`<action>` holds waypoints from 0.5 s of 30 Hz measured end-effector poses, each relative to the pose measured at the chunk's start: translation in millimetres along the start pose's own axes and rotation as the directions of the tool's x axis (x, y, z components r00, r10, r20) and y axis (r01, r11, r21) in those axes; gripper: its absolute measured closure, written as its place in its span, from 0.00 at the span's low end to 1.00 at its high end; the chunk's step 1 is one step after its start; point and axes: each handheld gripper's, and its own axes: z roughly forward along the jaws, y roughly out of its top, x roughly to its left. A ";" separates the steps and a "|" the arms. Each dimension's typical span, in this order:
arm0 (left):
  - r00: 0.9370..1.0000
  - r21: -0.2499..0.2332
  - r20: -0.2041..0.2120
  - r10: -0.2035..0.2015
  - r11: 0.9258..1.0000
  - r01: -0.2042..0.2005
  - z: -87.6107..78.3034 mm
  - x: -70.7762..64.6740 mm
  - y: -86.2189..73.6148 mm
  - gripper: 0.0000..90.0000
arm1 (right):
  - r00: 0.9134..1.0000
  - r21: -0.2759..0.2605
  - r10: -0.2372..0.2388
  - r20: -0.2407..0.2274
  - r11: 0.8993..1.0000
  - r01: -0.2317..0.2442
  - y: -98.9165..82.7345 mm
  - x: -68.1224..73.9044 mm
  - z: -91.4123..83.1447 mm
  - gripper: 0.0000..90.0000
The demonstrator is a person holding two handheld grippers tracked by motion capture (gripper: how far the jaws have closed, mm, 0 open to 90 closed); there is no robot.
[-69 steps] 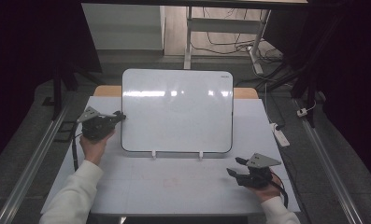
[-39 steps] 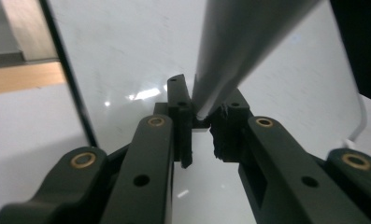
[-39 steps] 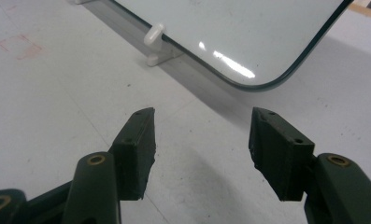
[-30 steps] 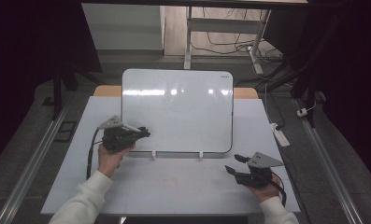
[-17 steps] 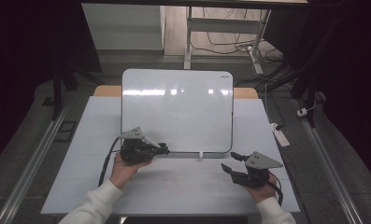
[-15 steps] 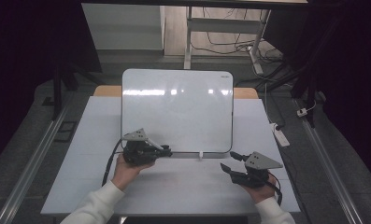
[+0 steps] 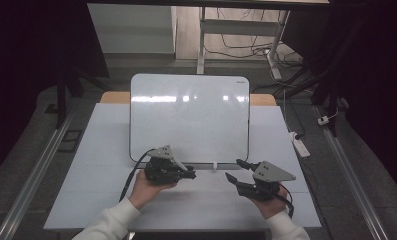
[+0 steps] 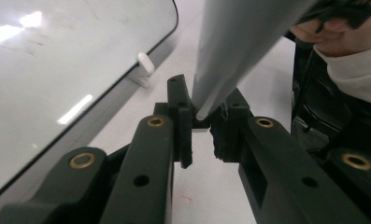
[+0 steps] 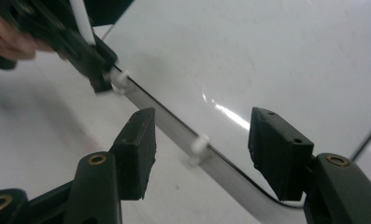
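A whiteboard (image 7: 191,115) stands propped on the white table (image 7: 101,165), leaning back. My left gripper (image 7: 190,174) lies at the board's lower edge, left of centre, shut on a white marker (image 8: 239,42) that rises from between its jaws. In the right gripper view the marker (image 9: 80,18) sticks up from the left gripper (image 9: 99,77) beside the board's (image 9: 267,56) black rim. My right gripper (image 7: 232,168) hovers open at the board's lower right. Its jaws frame a white peg (image 9: 199,144) on the rim without touching it. The same peg (image 8: 146,64) shows ahead of the left jaws.
A power strip (image 7: 298,142) lies on the floor right of the table. Desk legs and cables (image 7: 236,45) stand behind the board. Metal rails (image 7: 36,170) run along both sides of the table. The person's white sleeve (image 8: 356,70) is near the left gripper.
The left gripper has moved from the table's left side rightward along the board's lower edge. The right gripper has shifted slightly left and up toward the board.
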 end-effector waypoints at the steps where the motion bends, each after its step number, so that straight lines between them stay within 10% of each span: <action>1: 1.000 0.006 0.003 0.000 1.000 0.000 1.8 -0.5 0.4 0.86 | 1.000 0.003 -0.004 -0.007 1.000 0.004 3.8 3.4 2.9 0.47; 15: 1.000 0.058 0.021 0.007 0.998 -0.008 26.7 -8.8 8.5 0.86 | 0.993 0.010 -0.029 -0.116 0.999 0.030 43.9 39.5 50.8 0.52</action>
